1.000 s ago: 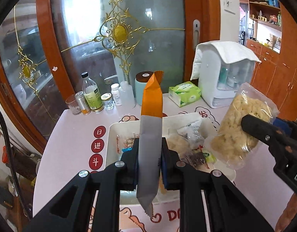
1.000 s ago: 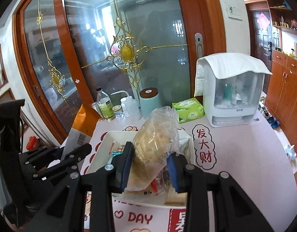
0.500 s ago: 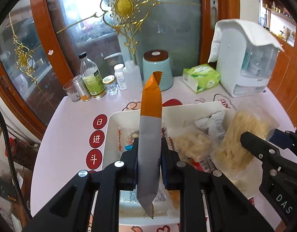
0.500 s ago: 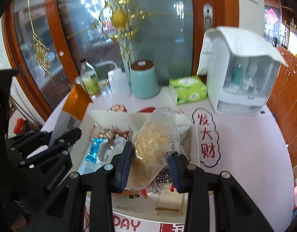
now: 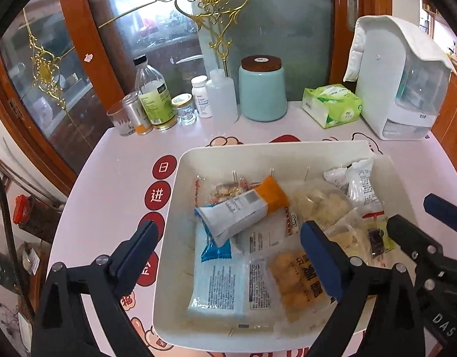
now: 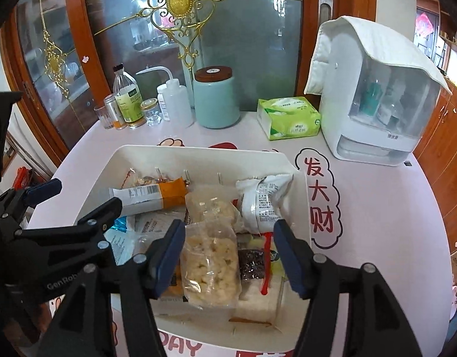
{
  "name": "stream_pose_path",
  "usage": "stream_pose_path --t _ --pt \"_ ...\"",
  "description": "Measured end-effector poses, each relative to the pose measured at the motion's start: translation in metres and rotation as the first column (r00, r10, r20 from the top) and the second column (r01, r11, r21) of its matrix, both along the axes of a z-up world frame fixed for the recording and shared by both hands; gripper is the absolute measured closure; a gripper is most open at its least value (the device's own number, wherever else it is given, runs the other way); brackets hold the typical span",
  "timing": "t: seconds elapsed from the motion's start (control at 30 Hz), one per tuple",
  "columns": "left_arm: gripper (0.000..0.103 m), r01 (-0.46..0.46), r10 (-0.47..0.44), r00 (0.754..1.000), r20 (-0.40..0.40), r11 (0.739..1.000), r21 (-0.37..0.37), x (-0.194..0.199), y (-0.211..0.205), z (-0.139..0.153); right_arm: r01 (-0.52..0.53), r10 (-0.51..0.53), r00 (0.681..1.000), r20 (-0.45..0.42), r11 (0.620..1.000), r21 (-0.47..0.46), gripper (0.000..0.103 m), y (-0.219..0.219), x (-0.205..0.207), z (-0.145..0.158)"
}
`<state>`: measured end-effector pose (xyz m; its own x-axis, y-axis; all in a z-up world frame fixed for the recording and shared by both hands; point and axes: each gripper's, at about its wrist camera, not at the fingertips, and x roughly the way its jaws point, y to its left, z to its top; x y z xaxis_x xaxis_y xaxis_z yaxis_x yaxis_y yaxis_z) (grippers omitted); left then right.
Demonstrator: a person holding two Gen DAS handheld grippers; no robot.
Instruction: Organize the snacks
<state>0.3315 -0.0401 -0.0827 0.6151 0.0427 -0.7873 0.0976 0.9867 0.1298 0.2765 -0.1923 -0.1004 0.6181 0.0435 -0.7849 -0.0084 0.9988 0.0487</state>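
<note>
A white tray (image 5: 180,175) on the pink table holds several snack packets. The grey and orange snack bar (image 5: 243,208) lies on top of them at the tray's left; it also shows in the right wrist view (image 6: 151,196). The clear bag of pale puffed snacks (image 6: 210,264) lies in the tray's front middle. My left gripper (image 5: 228,255) is open and empty over the tray's left half. My right gripper (image 6: 228,250) is open, its fingers either side of the clear bag, not touching it. The tray also shows in the right wrist view (image 6: 198,154).
At the back stand a teal canister (image 5: 262,89), several bottles and jars (image 5: 152,101), a green tissue pack (image 5: 332,105) and a white appliance draped with a cloth (image 5: 401,80). Glass doors with wooden frames stand behind the table. The table edge curves at left and right.
Both grippers came down over the tray and opened. The snack bar dropped from my left gripper onto the packets; the clear bag left my right gripper and lies in the tray.
</note>
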Motion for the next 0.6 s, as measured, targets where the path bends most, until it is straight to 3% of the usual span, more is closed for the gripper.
stream_pose_path --t 0.6 --pt "0.007 -0.014 0.014 0.999 0.029 1.000 -0.018 -0.039 0.009 0.013 0.004 -0.005 1.000 0.008 0.999 0.048 0.040 0.005 -0.031 0.012"
